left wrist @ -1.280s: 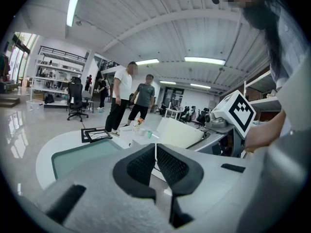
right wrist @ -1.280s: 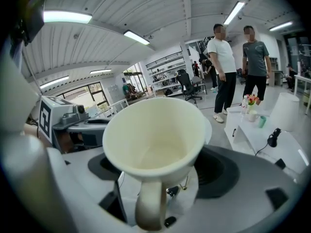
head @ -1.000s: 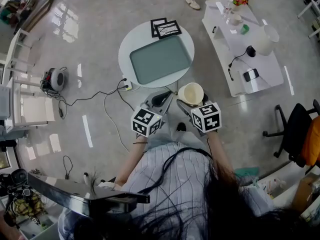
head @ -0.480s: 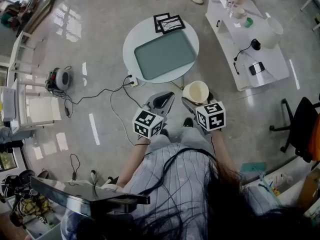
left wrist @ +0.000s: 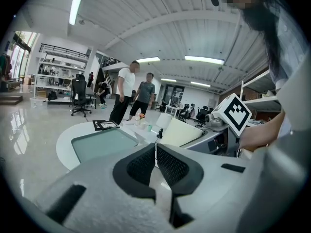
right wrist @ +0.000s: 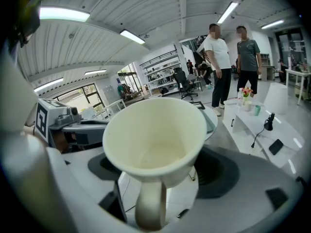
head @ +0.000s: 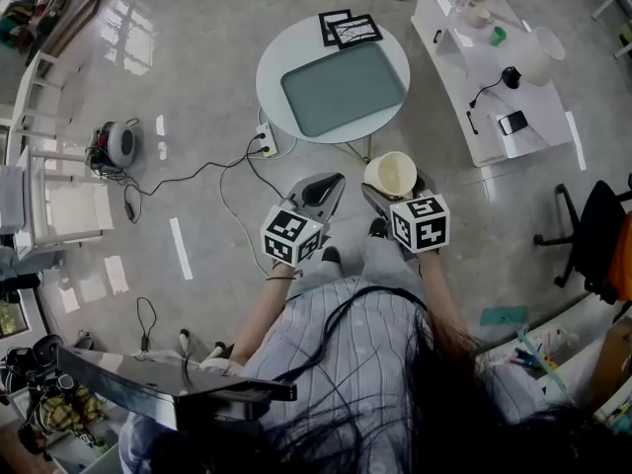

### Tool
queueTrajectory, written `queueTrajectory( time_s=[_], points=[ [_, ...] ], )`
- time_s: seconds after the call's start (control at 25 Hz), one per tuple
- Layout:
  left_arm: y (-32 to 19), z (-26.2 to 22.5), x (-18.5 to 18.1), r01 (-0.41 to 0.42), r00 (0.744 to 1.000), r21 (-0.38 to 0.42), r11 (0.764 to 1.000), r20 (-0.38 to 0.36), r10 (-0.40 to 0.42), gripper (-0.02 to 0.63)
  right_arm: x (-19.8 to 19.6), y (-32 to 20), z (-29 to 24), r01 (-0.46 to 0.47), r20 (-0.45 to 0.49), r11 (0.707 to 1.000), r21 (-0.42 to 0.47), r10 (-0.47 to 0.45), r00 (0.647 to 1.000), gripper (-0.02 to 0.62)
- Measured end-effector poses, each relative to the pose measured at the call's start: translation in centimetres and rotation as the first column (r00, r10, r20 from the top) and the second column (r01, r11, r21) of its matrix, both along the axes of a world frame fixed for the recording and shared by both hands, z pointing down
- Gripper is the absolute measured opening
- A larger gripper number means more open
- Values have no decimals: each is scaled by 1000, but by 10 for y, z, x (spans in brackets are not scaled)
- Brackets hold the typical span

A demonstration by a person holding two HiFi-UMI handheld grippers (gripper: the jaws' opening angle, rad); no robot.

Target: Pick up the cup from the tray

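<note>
Right gripper [right wrist: 163,171] clamped on cup [right wrist: 155,130], apparently by its handle; contact half hidden. Left gripper [left wrist: 155,152] jaws together, empty. Cup hangs mid-frame in head view, well off tray [head: 344,89] at upper centre. Risk: handle pivots in the grip, cup drops.

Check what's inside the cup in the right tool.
Nothing shows inside the cup: its cream interior looks bare down to the bottom. Only the near inner wall, just under the rim, is hidden from the right gripper view.
</note>
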State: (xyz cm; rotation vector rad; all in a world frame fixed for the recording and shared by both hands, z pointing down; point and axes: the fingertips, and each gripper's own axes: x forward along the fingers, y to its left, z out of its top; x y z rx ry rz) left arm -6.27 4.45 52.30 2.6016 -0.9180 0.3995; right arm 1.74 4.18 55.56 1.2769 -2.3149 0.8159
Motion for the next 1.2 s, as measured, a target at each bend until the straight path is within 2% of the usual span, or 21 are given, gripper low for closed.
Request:
queueTrajectory(
  time_s=[0.68,1.2],
  points=[
    [90,3,-89,-27,998,13,1000,-53,28,14,-92,101,-10,-27,-13,1000,14,27,1000,410],
    [120,-1,-108,-47,995,31,998,-86,49,14,-108,165,-8,-63,-25,998,10,63,998,410]
  ],
)
